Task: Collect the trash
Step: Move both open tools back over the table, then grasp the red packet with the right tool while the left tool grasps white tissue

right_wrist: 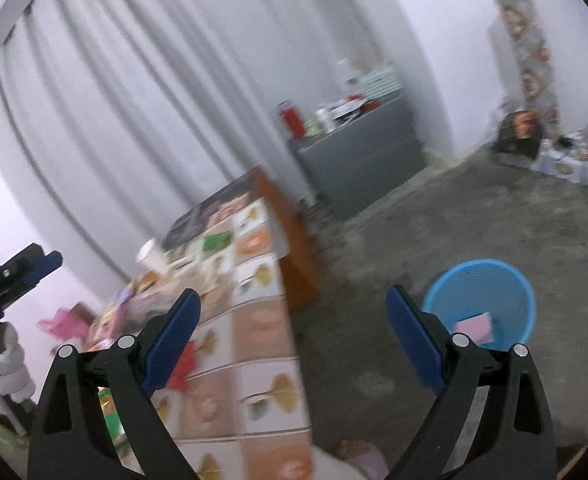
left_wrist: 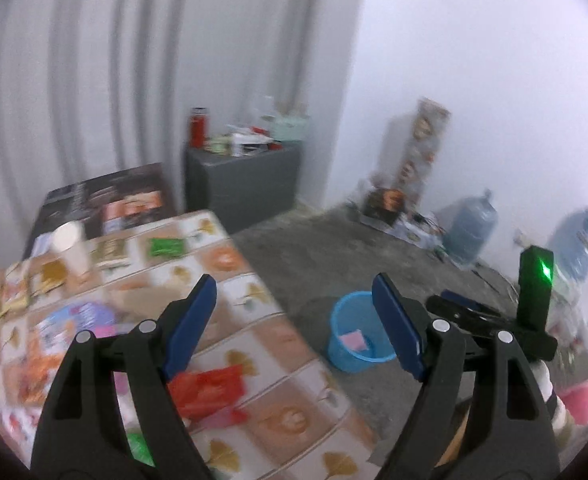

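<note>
On the left, the counter [left_wrist: 262, 344] with its leaf-patterned cloth carries the scattered trash: a paper cup [left_wrist: 70, 246] at the far end, a green packet [left_wrist: 166, 247] just right of it, mixed wrappers [left_wrist: 46, 332] along the left side, and a red wrapper [left_wrist: 210, 390] near the front. The left claw [left_wrist: 294, 320] hangs above the counter's right edge, spread wide and holding nothing. To its right, on the concrete floor, stands the blue bin [left_wrist: 353, 340] with a pink scrap [left_wrist: 353, 339] inside. The right claw [right_wrist: 292, 334] is also wide apart and empty, the bin just past its right finger.
</note>
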Demonstrator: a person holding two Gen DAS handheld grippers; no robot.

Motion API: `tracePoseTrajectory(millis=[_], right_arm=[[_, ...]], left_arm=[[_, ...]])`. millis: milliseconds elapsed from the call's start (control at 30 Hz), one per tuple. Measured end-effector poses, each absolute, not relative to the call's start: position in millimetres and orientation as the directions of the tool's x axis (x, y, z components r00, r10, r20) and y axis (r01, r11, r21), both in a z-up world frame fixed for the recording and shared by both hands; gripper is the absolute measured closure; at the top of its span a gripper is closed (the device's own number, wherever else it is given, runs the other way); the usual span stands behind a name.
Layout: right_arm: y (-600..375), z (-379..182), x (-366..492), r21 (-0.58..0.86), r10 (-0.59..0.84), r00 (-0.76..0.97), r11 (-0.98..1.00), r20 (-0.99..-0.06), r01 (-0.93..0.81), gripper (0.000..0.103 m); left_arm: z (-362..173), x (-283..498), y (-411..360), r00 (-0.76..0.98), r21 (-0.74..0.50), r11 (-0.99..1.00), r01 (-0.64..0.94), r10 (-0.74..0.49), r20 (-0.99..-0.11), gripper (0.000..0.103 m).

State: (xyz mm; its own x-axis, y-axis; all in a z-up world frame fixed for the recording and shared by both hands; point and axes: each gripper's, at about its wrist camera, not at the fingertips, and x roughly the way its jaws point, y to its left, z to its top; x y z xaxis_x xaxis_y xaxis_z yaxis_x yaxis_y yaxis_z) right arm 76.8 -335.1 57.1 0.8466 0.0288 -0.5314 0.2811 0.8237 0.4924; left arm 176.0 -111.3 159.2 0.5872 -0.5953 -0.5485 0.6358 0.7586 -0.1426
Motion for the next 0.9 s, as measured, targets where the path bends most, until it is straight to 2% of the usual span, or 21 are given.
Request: tracePoseTrajectory(millis=[167,333,467,600,767,900], right_arm=[[-293.4,52.1,113.1,0.544,0.208,0.823,0.827,-0.528,0.140,0.012],[-247.7,38.1,159.6,0.582,0.347,0.754,0.811,-0.558,0.058,0.015],[-222.2,20.5,184.2,0.579,0.383,0.699,0.814,-0.604,0.054,0.021],[-205.9,12.0,205.5,0.520,0.358,0.674,0.853,-0.646,0.045,0.026],[-209.0,-3.7,234.6,0.521,0.354,0.643,0.850,-0.679,0.082,0.032],[-199.9,-18.7,252.5,0.506,0.369,0.595,0.859,-0.714,0.075,0.035]], left_arm=[[160.7,173.6,-50.8,0.668,-0.161,0.833,0.530,-0.526,-0.526,0.027],[145.5,169.6,-11.0,0.698,-0.164,0.874,0.458,-0.468,-0.542,0.027],[133.7,165.6,6.5,0.710,-0.146,0.890,0.431,-0.434,-0.554,0.027],[113.7,159.9,9.6,0.693,-0.096,0.884,0.458,-0.423,-0.584,0.027],[79.6,151.5,-14.0,0.662,0.046,0.841,0.539,-0.389,-0.640,0.027],[50.1,151.0,-39.1,0.695,0.222,0.811,0.541,-0.282,-0.661,0.030]])
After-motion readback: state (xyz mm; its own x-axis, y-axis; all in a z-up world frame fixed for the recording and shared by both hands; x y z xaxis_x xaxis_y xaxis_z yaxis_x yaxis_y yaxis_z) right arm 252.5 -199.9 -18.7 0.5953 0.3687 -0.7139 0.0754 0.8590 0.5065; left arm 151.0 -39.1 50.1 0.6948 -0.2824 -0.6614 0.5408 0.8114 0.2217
